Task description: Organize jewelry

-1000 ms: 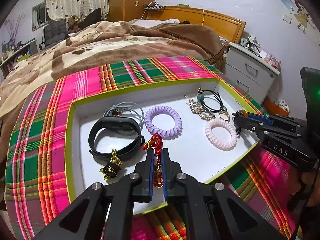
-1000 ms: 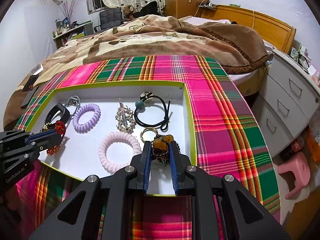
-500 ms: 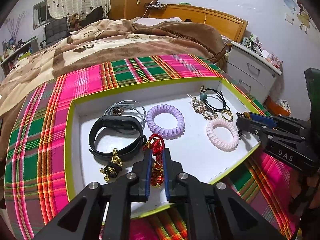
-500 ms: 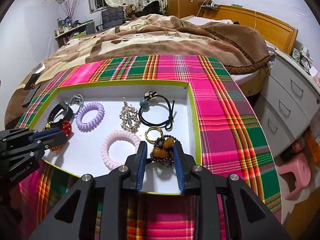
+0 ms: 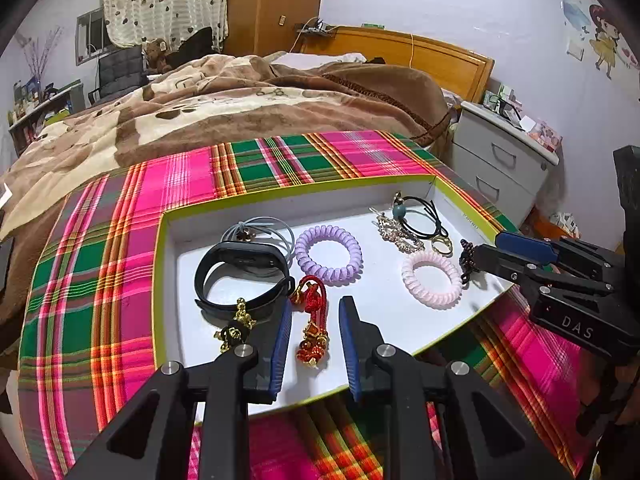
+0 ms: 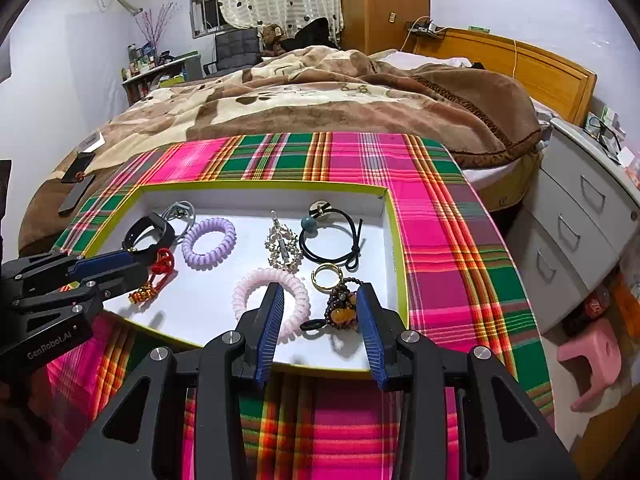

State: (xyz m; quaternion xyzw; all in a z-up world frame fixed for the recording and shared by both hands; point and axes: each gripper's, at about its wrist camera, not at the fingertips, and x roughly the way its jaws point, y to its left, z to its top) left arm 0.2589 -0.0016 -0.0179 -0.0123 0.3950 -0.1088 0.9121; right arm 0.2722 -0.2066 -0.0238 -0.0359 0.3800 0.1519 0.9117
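A plaid cloth point(image 6: 440, 216) in pink, green & orange covers the surface, w/ a bed and brown blanket point(image 6: 320, 96) behind it. On the cloth sits a shallow white tray point(image 5: 400, 320) w/ yellow-green rim; all jewelry lies inside it.

The left gripper point(image 5: 314, 320) is at the tray's near edge. Its jaws have just been opening and stand apart now; the red knotted charm point(image 5: 314, 324) lies on the tray floor between them, and the pads do not press it. The right gripper point(image 6: 320, 308) is at the tray's near right part, jaws also just opened, wide. The dark bead bracelet w/ amber stones point(image 6: 342, 308) lies between them, close to the right pad, not gripped.

Other things in the tray: black wristband point(image 5: 240, 276) at left, w/ a gold-and-black charm point(image 5: 234, 328) touching its near side; purple coil hair tie point(image 5: 328, 254); pink coil hair tie point(image 5: 432, 278); black elastic w/ teal bead point(image 6: 332, 240); silver hair clip point(image 6: 282, 246); small gold ring point(image 6: 326, 276) just beside the bracelet.
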